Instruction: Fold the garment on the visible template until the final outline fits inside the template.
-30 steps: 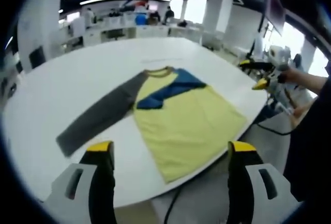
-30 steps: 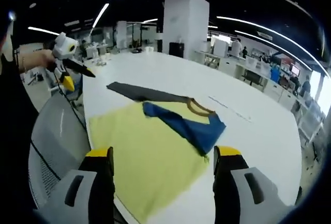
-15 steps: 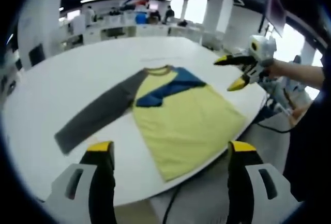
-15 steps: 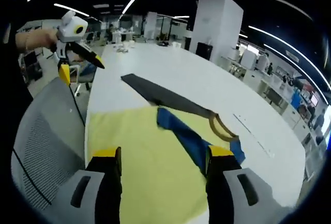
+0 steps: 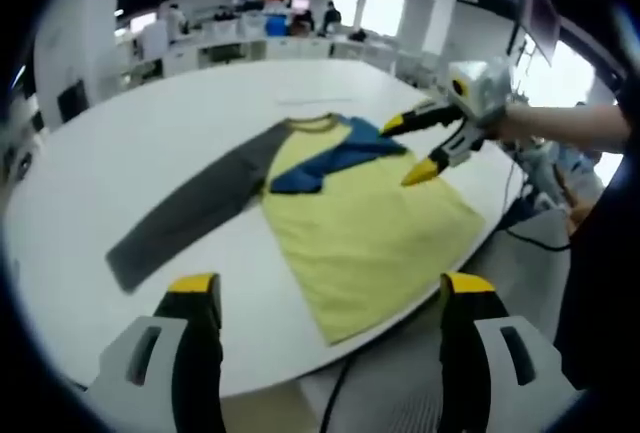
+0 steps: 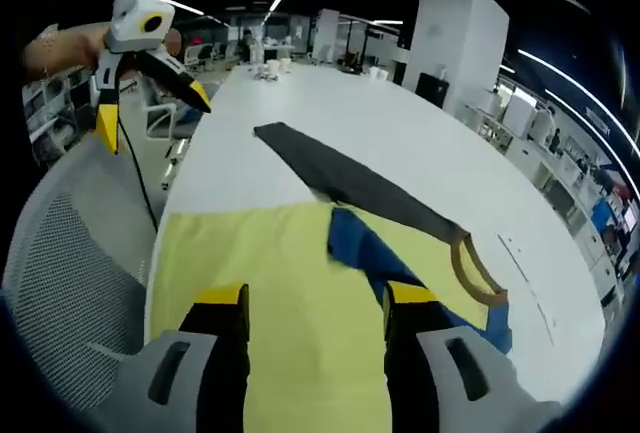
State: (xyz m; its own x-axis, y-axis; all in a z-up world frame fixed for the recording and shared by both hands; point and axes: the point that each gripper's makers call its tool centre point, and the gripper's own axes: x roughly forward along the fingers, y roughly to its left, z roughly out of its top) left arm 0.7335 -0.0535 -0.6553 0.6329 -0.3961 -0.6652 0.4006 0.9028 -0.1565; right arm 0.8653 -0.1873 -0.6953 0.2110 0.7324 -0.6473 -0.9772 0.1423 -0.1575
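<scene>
Under the open right claw point(image 6: 312, 298) lies the yellow garment point(image 6: 290, 283).

The right gripper point(image 5: 412, 148) is brought in over the shirt point(image 5: 350, 223), its jaws apart above the blue sleeve point(image 5: 335, 161).

Item count: one garment point(image 5: 345, 223) with one grey sleeve point(image 5: 190, 215) extended and one blue sleeve point(image 5: 335, 161) folded across the yellow body, two tools (left tool point(image 5: 318, 288), right tool point(image 6: 312, 298)), one white worktop point(image 5: 150, 133), one mesh chair point(image 6: 70, 283).
</scene>
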